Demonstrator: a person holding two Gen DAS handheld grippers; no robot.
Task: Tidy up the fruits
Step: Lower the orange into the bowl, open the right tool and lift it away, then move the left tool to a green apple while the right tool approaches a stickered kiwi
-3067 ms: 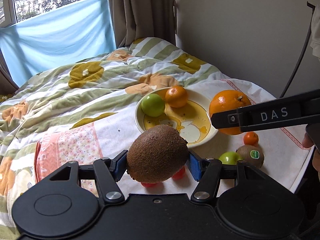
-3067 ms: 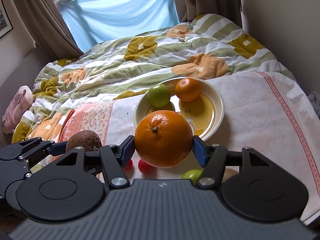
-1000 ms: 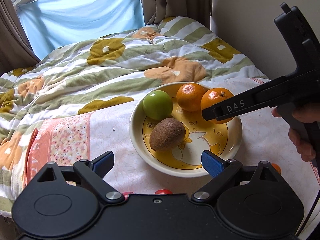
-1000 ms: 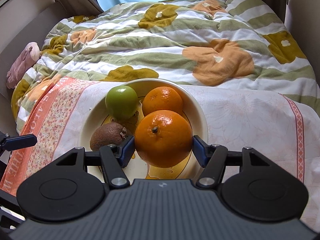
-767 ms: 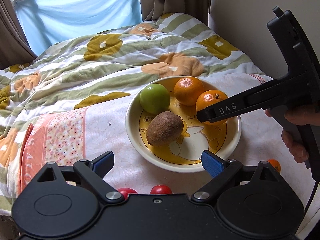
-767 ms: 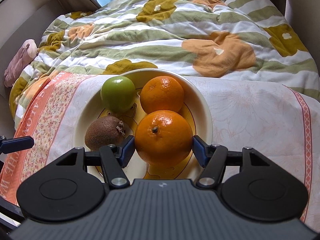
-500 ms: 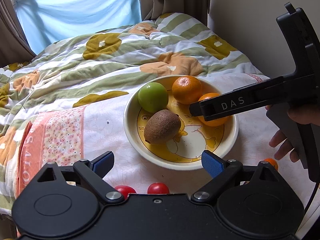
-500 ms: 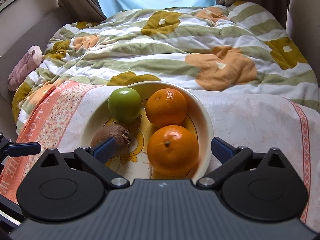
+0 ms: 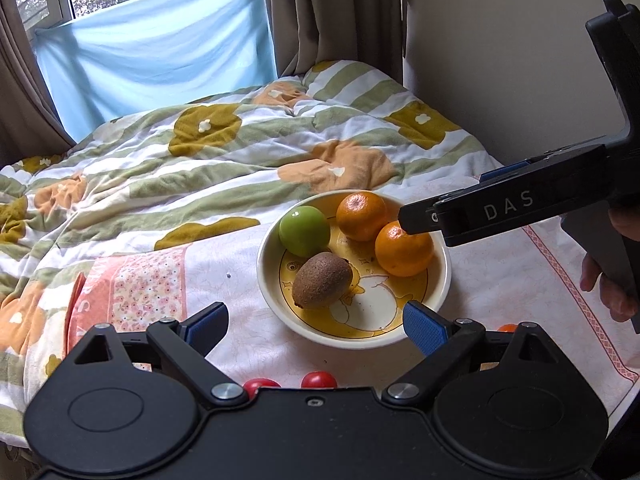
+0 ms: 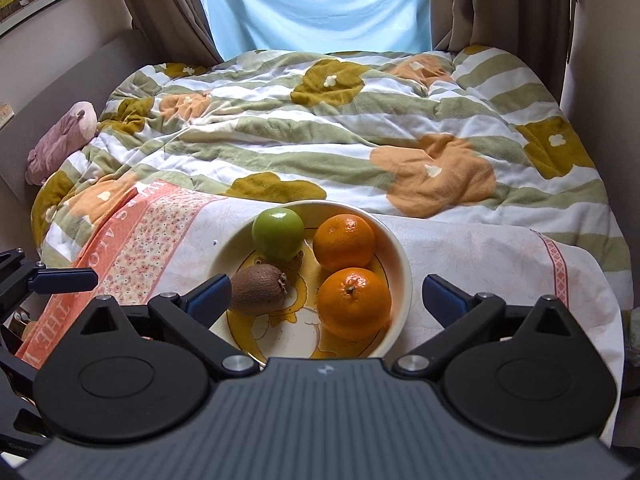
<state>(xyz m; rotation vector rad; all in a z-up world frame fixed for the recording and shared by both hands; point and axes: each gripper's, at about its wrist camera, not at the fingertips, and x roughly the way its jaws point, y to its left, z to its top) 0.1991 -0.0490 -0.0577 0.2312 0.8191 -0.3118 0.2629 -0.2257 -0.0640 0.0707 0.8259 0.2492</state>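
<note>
A cream bowl point(image 9: 447, 276) point(image 10: 402, 264) sits on a white cloth on the bed. It holds a green apple point(image 9: 304, 231) point(image 10: 278, 233), a kiwi point(image 9: 322, 280) point(image 10: 259, 289), a far orange point(image 9: 361, 216) point(image 10: 344, 242) and a near orange point(image 9: 404, 249) point(image 10: 354, 303). My left gripper point(image 9: 316, 322) is open and empty, just before the bowl. My right gripper point(image 10: 327, 295) is open and empty, above the bowl's near side; it also shows in the left wrist view point(image 9: 500, 210). Two red tomatoes point(image 9: 319, 380) and a small orange fruit point(image 9: 508, 327) lie on the cloth near me.
A striped flowered quilt point(image 10: 320, 128) covers the bed behind the bowl. A pink patterned cloth strip point(image 9: 136, 284) lies left of the bowl. A pink soft toy point(image 10: 60, 140) lies at the bed's left edge. A wall stands to the right, curtains and a window behind.
My right gripper has opened, let the big orange go into the bowl, and drawn back and up. My left gripper, open, has pulled back a little.
</note>
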